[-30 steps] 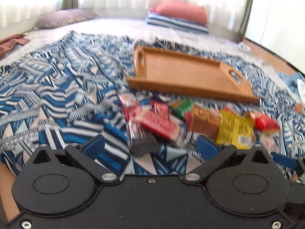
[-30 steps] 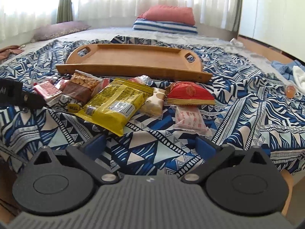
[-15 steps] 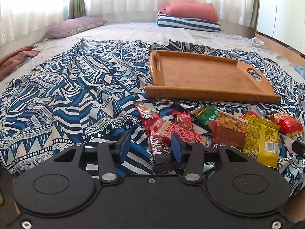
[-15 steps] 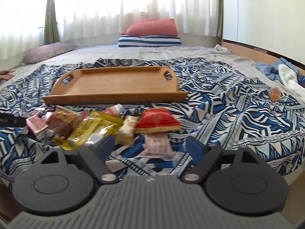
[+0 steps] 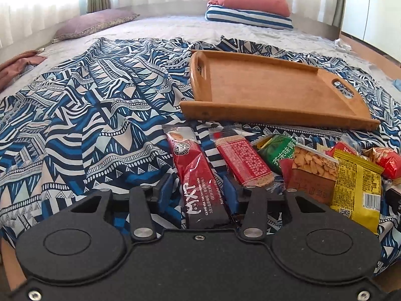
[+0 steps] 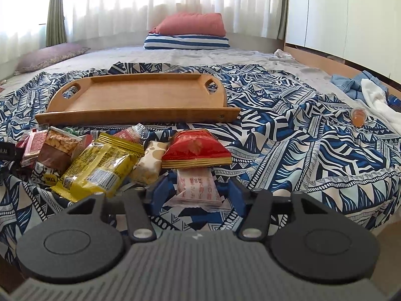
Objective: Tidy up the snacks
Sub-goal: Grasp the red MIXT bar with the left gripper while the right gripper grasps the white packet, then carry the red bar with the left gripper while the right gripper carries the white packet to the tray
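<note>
An empty wooden tray lies on the patterned blue cloth, with a row of snack packets in front of it. My left gripper has its blue pads on either side of a long red and black coffee-stick packet, and looks shut on it. My right gripper has its jaws around a small white and pink packet, with a gap still showing on both sides. A red packet and a yellow packet lie just beyond.
Other packets, red, green and a peanut one, lie in the row. An orange jelly cup sits at the right. Pillows and loose clothes lie farther off. The bed edge is close below me.
Both grippers came down to the snack row. The left jaws went from wide open to closed around the coffee-stick packet. The right jaws narrowed around the white and pink packet.
</note>
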`<state>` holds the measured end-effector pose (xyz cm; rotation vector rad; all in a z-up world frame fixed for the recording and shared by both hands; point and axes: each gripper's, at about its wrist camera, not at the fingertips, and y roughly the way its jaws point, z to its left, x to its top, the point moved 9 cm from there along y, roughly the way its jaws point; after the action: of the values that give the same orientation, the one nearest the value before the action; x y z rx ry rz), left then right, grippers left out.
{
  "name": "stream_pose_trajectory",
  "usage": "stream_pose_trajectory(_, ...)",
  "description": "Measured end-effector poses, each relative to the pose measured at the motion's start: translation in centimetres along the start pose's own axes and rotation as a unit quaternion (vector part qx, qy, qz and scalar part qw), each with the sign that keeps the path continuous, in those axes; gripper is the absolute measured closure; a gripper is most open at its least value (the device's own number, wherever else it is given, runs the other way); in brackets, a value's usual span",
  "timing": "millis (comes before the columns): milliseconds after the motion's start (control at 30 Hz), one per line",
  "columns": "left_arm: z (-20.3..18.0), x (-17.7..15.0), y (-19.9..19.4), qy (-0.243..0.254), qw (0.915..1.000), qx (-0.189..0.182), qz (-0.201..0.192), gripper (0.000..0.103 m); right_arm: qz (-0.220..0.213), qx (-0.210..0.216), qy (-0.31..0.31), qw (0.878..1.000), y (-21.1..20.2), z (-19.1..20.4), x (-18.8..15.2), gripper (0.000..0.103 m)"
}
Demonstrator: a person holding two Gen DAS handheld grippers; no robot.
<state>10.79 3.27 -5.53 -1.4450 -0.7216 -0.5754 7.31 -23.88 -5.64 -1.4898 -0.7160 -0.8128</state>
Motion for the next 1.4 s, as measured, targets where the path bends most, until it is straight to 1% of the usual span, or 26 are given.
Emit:
stream_pose_trajectory(33, 0.1, 0.0, -0.2, -0.001, 1.0, -0.003, -0.003, 0.072, 0.001, -0.001, 0.002, 1.0, 0.2, -0.1, 0.1, 0.038)
stream_pose_trajectory(100, 0.4, 0.1, -0.7, -0.002, 1.0, -0.002, -0.008, 0.076, 0.002, -0.003, 0.004, 1.0, 0.4, -0.1, 0.1, 0.041)
stream_pose_trajectory(133, 0.5, 0.1, -1.0, -0.002, 0.9999, -0.003, -0.01, 0.077, 0.005, -0.003, 0.005, 1.0, 0.5, -0.1, 0.1, 0.042)
stream_pose_trajectory(200, 0.7, 0.1, -1.5, -0.004, 0.9999, -0.007, -0.011, 0.078, 0.008, -0.001, 0.007, 1.0, 0.6, -0.1, 0.0, 0.052)
stream_pose_trajectory(267, 0.8, 0.0, -2.0, -0.002, 0.9999, -0.008, -0.012, 0.078, 0.008, 0.003, 0.004, 1.0, 0.5, 0.1, 0.0, 0.057)
stream_pose_trajectory(367, 0.7, -0.3, -3.0, 0.004, 0.9998, -0.012, -0.015, 0.078, 0.006, 0.002, -0.005, 1.0, 0.2, 0.4, 0.0, 0.062)
stream_pose_trajectory(500, 0.2, -0.7, -4.1, 0.011, 0.9995, -0.022, -0.019, 0.078, 0.002, 0.013, -0.003, 1.0, -0.9, 0.6, -0.1, 0.062)
stream_pose_trajectory(600, 0.0, -1.0, -4.3, 0.006, 0.9993, -0.025, -0.025, 0.075, 0.0, 0.016, -0.009, 1.0, -1.8, 0.9, -0.3, 0.062)
stream_pose_trajectory(633, 0.0, -1.1, -4.2, 0.004, 0.9994, -0.024, -0.024, 0.069, 0.0, 0.017, -0.01, 1.0, -2.0, 1.0, -0.3, 0.062)
stream_pose_trajectory(700, 0.1, -1.2, -4.0, -0.003, 0.9995, -0.024, -0.022, 0.059, 0.0, 0.023, -0.011, 1.0, -2.4, 1.2, -0.4, 0.062)
stream_pose_trajectory(800, 0.3, -1.0, -3.4, -0.011, 0.9994, -0.025, -0.021, 0.058, -0.001, 0.029, -0.015, 0.999, -2.8, 1.7, -0.4, 0.062)
stream_pose_trajectory(867, 0.5, -0.7, -2.7, -0.021, 0.9992, -0.032, -0.013, 0.061, -0.002, 0.031, -0.014, 0.999, -3.0, 1.8, -0.3, 0.062)
stream_pose_trajectory(900, 0.7, -0.6, -2.5, -0.029, 0.9988, -0.039, -0.009, 0.068, -0.003, 0.032, -0.013, 0.999, -3.1, 1.8, -0.3, 0.062)
stream_pose_trajectory(933, 0.8, -0.5, -2.2, -0.041, 0.9979, -0.05, -0.002, 0.079, -0.006, 0.033, -0.01, 0.999, -3.3, 1.9, -0.2, 0.062)
stream_pose_trajectory(1000, 1.1, -0.5, -1.8, -0.069, 0.9952, -0.068, 0.013, 0.079, -0.014, 0.037, -0.008, 0.999, -3.8, 2.0, 0.1, 0.062)
stream_pose_trajectory(1033, 1.3, -0.4, -1.8, -0.077, 0.9943, -0.072, 0.016, 0.081, -0.019, 0.038, -0.009, 0.999, -4.1, 2.1, 0.4, 0.062)
stream_pose_trajectory(1100, 1.5, -0.3, -2.1, -0.077, 0.9943, -0.072, 0.015, 0.082, -0.03, 0.037, -0.012, 0.999, -4.7, 2.2, 0.8, 0.062)
stream_pose_trajectory(1300, 1.4, 0.7, -4.4, -0.05, 0.9972, -0.05, -0.023, 0.083, -0.05, 0.044, -0.013, 0.998, -5.5, 2.3, 2.3, 0.062)
stream_pose_trajectory(1400, 1.5, 2.1, -5.6, -0.061, 0.9956, -0.06, -0.038, 0.083, -0.053, 0.048, -0.011, 0.997, -5.1, 2.2, 3.2, 0.062)
